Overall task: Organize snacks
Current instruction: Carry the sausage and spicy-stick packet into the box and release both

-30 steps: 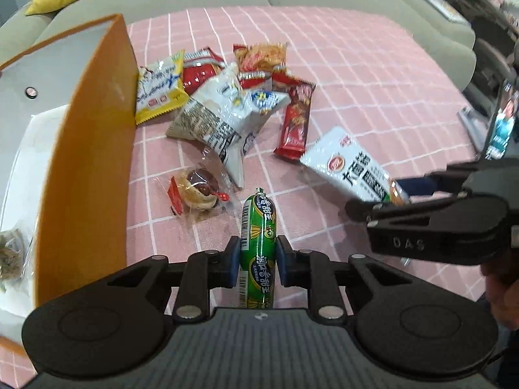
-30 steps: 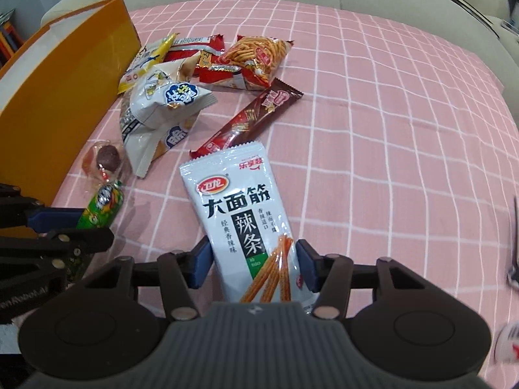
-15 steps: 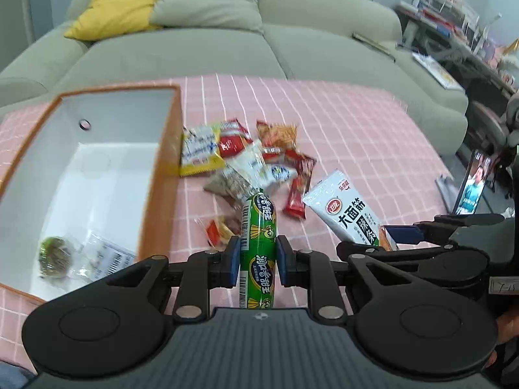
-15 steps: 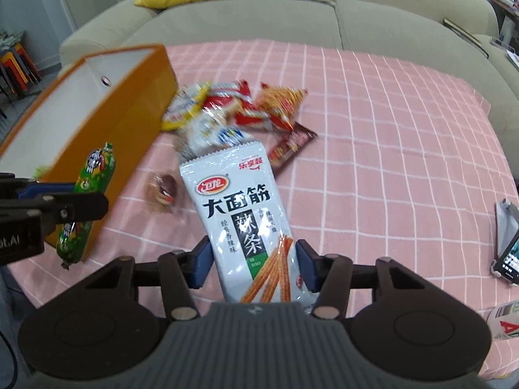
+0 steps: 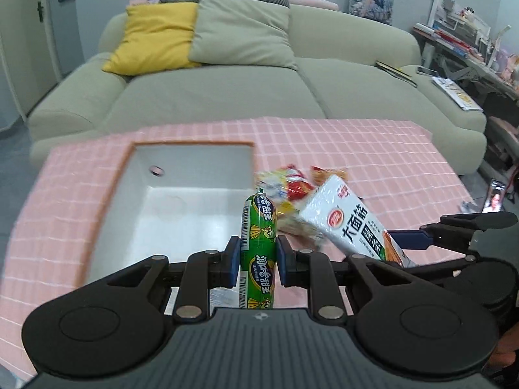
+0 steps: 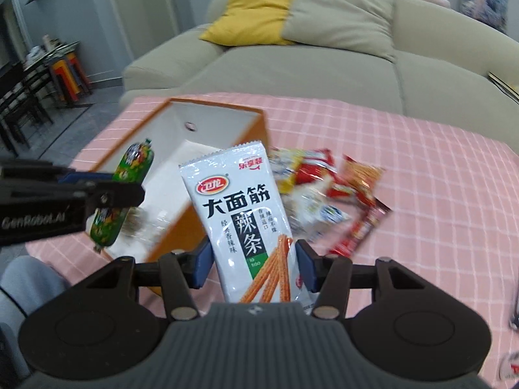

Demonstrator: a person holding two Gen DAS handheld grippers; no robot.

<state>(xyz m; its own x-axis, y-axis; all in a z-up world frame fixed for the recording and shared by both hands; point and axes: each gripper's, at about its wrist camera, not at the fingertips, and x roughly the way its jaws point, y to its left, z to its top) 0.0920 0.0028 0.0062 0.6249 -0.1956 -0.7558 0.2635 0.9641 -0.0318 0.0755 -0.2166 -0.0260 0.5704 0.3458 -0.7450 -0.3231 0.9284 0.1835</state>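
Note:
My left gripper (image 5: 258, 259) is shut on a green sausage stick (image 5: 258, 246), held upright above the near end of the orange box (image 5: 116, 181) with its white inside. My right gripper (image 6: 251, 264) is shut on a white spicy-strip packet (image 6: 240, 207), lifted clear of the pink checked tablecloth. From the right wrist view the left gripper (image 6: 107, 194) hangs at the left with the sausage stick (image 6: 129, 181) over the box (image 6: 264, 126). A pile of loose snack packets (image 6: 324, 188) lies right of the box.
A grey-green sofa (image 5: 227, 90) with a yellow cushion (image 5: 155, 35) stands behind the table. A phone (image 5: 493, 196) lies at the table's right edge. Small wrapped items sit in the box's near end (image 6: 142, 223). Stools and a dark table (image 6: 42, 71) stand at the far left.
Both grippers have risen well above the table with their snacks and tilted up, so the sofa now shows. The sausage stick has come over the box; the packet has left the cloth.

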